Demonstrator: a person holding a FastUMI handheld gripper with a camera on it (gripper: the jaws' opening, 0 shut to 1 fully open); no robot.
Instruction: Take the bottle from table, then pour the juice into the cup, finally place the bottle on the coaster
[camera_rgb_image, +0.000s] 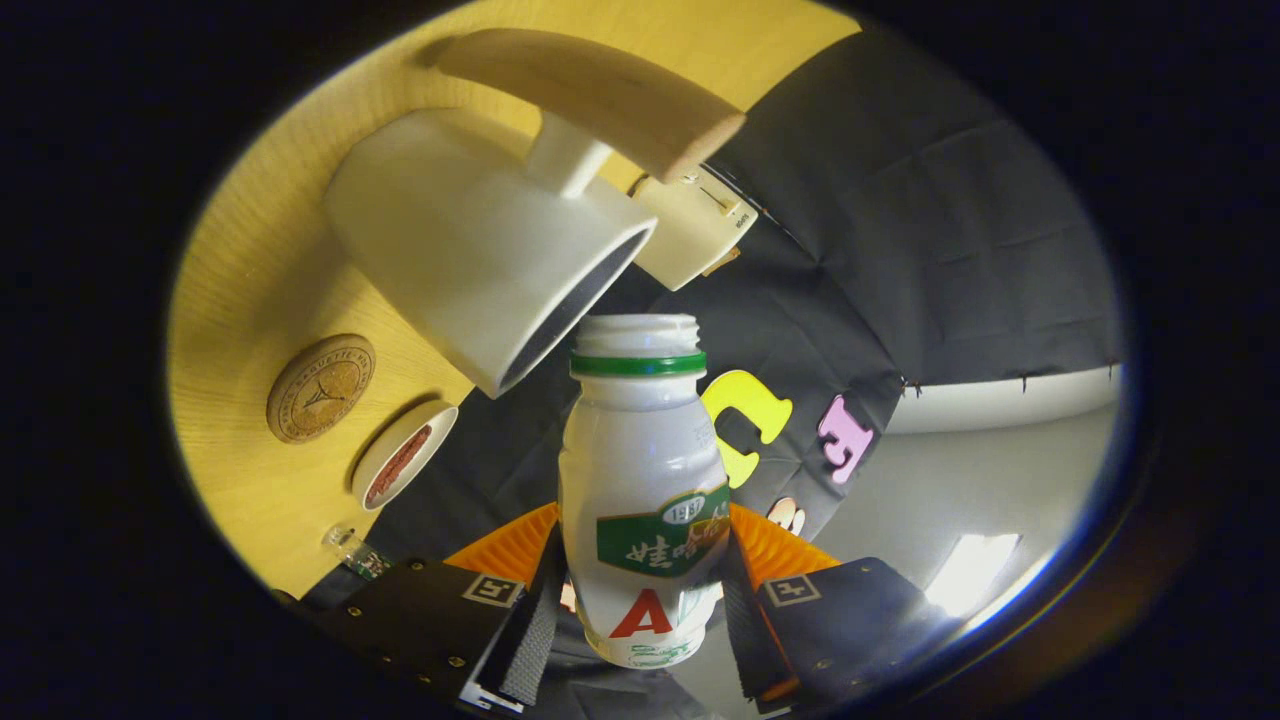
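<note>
the bottle (644, 490) sits between the two fingers of the gripper (644, 610), which is clenched on its lower body, one finger pressing each side just below the label band; the cap is off and the open mouth above the green neck ring points forward, just short of the rim of the white cup (470, 240), whose dark opening faces the bottle; the whole scene is rolled over in this view, so the bottle is judged to be tilted well toward pouring, though no juice is seen leaving the mouth; the main risk is that the mouth lies beside the cup's rim rather than clearly over the opening, so a stream started here could run down the outer wall onto the wooden table (240, 300); a second risk is slip, since the fingers hold low on a smooth rounded body and the weight shifts forward as liquid moves to the neck; the neck could also knock the rim and push the cup, or catch its wooden handle (600, 95); beyond the cup stands a small cream timer (695, 225); off to the left finger's side lie the round cork coaster (321, 388), a small dish (404, 455) and a tiny glass vial (352, 550), all in the path of any spill.
</note>
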